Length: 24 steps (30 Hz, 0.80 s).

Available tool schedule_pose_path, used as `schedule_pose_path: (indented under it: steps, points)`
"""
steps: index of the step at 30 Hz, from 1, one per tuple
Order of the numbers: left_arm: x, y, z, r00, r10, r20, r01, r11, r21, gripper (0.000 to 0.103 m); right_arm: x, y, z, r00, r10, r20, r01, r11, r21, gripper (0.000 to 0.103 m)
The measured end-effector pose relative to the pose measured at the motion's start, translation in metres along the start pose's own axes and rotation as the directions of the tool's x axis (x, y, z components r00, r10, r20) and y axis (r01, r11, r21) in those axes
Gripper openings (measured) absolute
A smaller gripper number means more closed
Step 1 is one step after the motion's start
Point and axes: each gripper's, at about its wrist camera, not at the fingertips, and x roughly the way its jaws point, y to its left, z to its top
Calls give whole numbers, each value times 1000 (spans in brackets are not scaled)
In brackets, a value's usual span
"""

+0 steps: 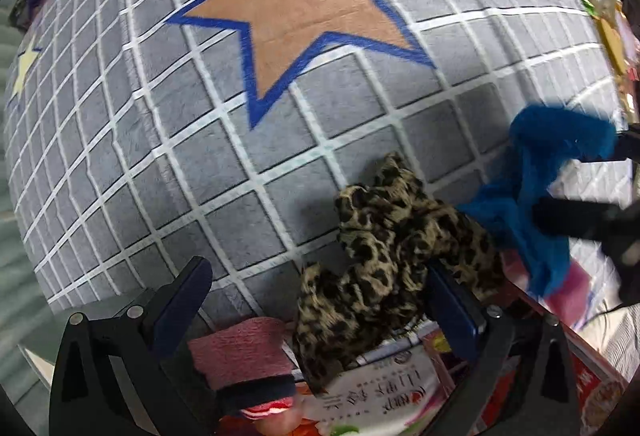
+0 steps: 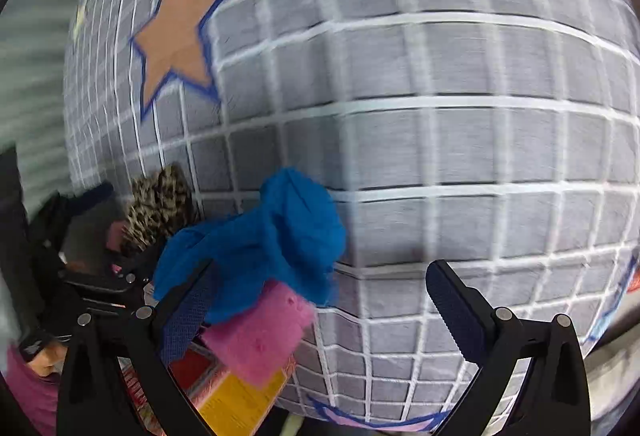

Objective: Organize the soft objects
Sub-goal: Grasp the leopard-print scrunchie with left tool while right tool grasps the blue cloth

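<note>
Fuzzy blue cloth (image 2: 264,240) drapes over the spread right gripper's (image 2: 324,310) left finger; leopard-print fabric (image 1: 384,256) lies between the left gripper's (image 1: 324,300) parted fingers.

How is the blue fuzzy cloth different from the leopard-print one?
The blue cloth is one plain bright colour; the leopard-print cloth is tan with dark spots. The blue cloth sits by the right tool, over a pink item; the leopard-print cloth lies against the left tool, beside a dusty-pink knit piece. Both are soft, crumpled, and bunched above printed packaging at the edge of the grey checked rug.
</note>
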Motion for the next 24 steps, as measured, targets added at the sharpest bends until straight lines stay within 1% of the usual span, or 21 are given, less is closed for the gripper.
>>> schedule_pose_path:
  steps: [1,2,4,5,7,9,10,11,13,14,15,17,18,20,22,24]
  points:
    - [1,3,1,1000,25,7,-25,999,-19,102,4,9,5,999,-40,6,40,999,-28,103]
    - [1,6,2,999,52,16,-51,998,-39,102,10,16,5,994,-107,22,108,992,-62,103]
    - [-1,18,6,993,116,35,-113,990,-88,102,15,22,3,977,-208,50,212,973,-93,103]
    - [-2,28,8,990,137,42,-131,984,-118,102,15,22,2,968,-241,66,246,965,-95,103]
    - [-5,45,11,989,139,46,-129,978,-163,102,7,12,4,950,-294,109,301,952,-56,103]
    - [-12,56,9,992,113,63,-99,976,-195,102,-9,-12,7,924,-355,142,354,935,32,103]
    - [-18,61,7,992,98,80,-80,975,-209,102,-17,-26,7,921,-359,149,350,933,82,103]
    - [-22,65,4,992,84,96,-62,974,-217,102,-27,-41,5,931,-327,161,308,942,134,103]
    - [-28,69,1,992,59,112,-33,974,-225,102,-43,-57,1,958,-210,197,174,967,185,103]
    - [-30,72,0,992,48,114,-21,974,-226,102,-51,-61,-4,964,-140,224,97,976,192,103]
    - [-31,78,-4,993,41,112,-15,974,-226,102,-57,-62,-7,965,-101,242,57,982,183,103]
    - [-31,89,-13,995,32,99,-9,973,-229,102,-62,-54,-12,966,-46,254,15,992,123,103]
    - [-23,81,-26,995,20,94,3,971,-237,102,-58,-43,-15,969,-34,246,13,996,86,103]
    - [-12,70,-28,996,17,89,6,970,-245,102,-42,-28,-18,976,-51,212,47,999,21,103]
    - [-3,63,-27,997,-5,78,24,968,-252,102,-26,-16,-6,978,-113,175,118,993,-18,103]
    - [8,58,-23,998,-16,66,33,966,-255,102,-5,-9,-6,973,-181,143,189,981,-47,103]
